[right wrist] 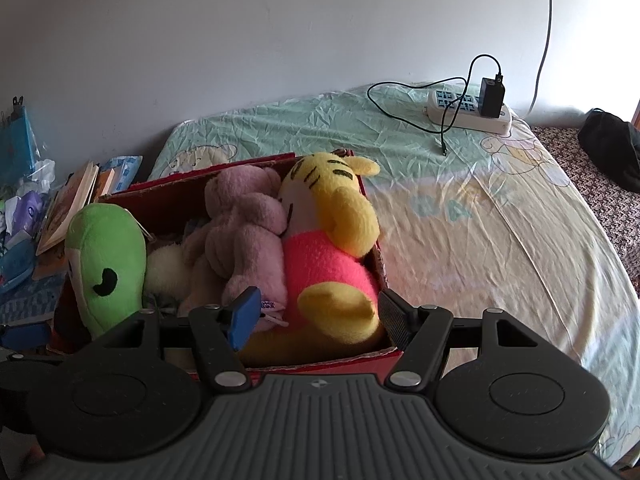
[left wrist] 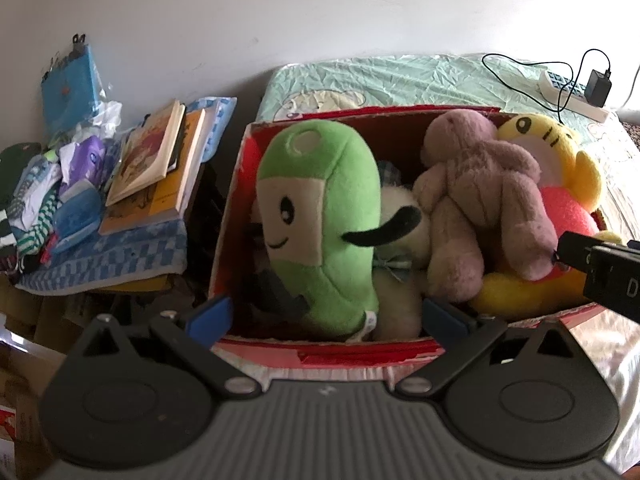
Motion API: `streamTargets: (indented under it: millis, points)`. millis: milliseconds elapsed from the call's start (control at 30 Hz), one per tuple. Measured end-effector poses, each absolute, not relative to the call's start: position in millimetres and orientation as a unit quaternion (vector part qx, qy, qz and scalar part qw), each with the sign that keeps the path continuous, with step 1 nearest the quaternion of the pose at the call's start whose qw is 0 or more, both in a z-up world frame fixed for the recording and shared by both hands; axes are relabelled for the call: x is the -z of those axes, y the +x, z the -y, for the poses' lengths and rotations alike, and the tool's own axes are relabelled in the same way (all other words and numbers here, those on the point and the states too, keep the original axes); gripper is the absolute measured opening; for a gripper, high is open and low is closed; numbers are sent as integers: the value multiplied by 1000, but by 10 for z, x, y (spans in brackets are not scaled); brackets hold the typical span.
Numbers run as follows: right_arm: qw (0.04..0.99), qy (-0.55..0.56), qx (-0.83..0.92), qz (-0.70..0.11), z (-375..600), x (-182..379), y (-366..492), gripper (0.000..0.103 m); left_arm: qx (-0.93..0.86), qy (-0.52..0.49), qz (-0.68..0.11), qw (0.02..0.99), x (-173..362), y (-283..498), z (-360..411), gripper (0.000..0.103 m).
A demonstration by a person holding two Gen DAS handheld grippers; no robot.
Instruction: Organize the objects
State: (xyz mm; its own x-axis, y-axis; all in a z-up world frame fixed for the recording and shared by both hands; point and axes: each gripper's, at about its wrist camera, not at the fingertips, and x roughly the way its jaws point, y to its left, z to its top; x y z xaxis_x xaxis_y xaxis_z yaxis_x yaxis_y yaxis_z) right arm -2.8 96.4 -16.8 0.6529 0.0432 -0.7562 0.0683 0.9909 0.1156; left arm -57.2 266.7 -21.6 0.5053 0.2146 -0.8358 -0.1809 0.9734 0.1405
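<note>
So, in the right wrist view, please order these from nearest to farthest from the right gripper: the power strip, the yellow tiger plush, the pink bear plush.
1. yellow tiger plush, between the open fingers of the right gripper, in the box.
2. pink bear plush, just left of it.
3. power strip, far back on the bed.

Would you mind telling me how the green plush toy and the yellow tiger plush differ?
The green plush toy stands upright at the left end of the red box; the yellow tiger plush lies reclined at the right end. The green one is plain green with a cream face; the tiger has black stripes and a pink body. Both sit in the box, unheld.
</note>
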Motion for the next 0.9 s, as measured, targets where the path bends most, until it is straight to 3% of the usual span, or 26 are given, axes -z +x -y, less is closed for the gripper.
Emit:
streamTargets:
  millis: [900]
  points:
    - [910,71,4,-408,-996,193,-29,69,-110,16,-485,868,267,-555,-2749,103]
